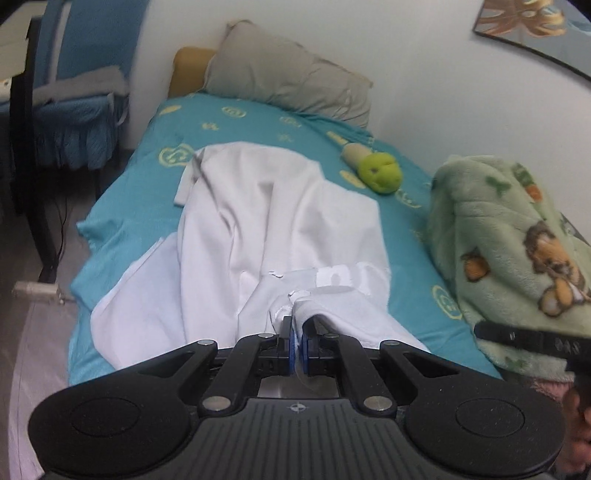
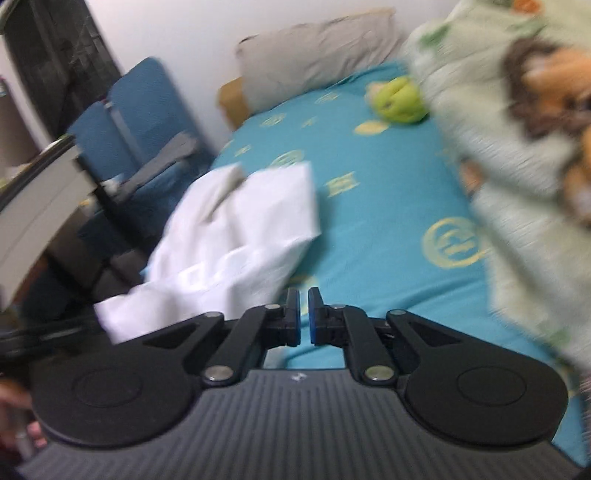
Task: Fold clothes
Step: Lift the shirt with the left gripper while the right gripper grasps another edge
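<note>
Pinching a fold of the white garment (image 1: pixel 280 229), the left gripper (image 1: pixel 298 334) sits at six o'clock in the left wrist view, its blue pads clamped on the cloth. The garment spreads from there toward twelve o'clock over the teal bed sheet (image 1: pixel 147 192). A grey pillow (image 1: pixel 291 77) lies at twelve o'clock, a green plush toy (image 1: pixel 382 171) at one o'clock and a green bear-print blanket (image 1: pixel 517 251) at three o'clock. Only this view shows the grip and a framed picture (image 1: pixel 535 26) on the wall.

The blurred right wrist view shows the right gripper (image 2: pixel 303 317) drawn together with a thin gap, nothing between its pads. The garment lies at nine o'clock, apart from it. A blue chair (image 2: pixel 136 122) stands at ten o'clock.
</note>
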### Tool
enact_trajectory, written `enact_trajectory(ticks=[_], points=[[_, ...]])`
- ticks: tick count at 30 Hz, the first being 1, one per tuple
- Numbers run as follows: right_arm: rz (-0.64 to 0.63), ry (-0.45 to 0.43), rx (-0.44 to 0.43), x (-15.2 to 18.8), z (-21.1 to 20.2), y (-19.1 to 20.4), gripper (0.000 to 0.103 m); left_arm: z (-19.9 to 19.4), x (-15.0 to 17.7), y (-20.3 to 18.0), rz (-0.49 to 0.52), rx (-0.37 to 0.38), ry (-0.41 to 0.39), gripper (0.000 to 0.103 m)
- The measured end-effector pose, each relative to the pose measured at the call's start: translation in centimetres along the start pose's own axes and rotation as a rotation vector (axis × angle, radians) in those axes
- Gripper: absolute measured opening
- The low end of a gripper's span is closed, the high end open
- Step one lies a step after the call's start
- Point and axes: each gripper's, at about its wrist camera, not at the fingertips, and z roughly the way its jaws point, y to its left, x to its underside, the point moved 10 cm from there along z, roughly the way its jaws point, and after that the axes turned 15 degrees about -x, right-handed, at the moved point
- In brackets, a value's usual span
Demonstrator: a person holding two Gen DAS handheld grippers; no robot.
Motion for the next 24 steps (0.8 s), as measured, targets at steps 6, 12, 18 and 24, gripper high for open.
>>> enact_trajectory(ticks=[6, 12, 18, 24], points=[[-0.153, 0.096, -0.114, 3.9, 2.7, 6.1, 0.074, -2.0, -2.6, 1.2, -0.103, 0.019, -0.126, 0.005], [-0.253, 0.188, -0.045, 6.7, 5.5, 6.2, 0.079, -6.0, -5.1, 1.0, -0.171, 0.091, -0.282, 0.005], [-0.188, 0.077, -0.008, 4.1, 4.0, 4.4, 0.010, -8.3, -5.9, 0.7, -0.174, 0.098, -0.357, 0.004], [-0.291, -0.170, -0.040, -1.1, -3.5, 7.9, 0.008, -14.3, -6.7, 0.6, -0.181, 0.181, -0.501, 0.004]])
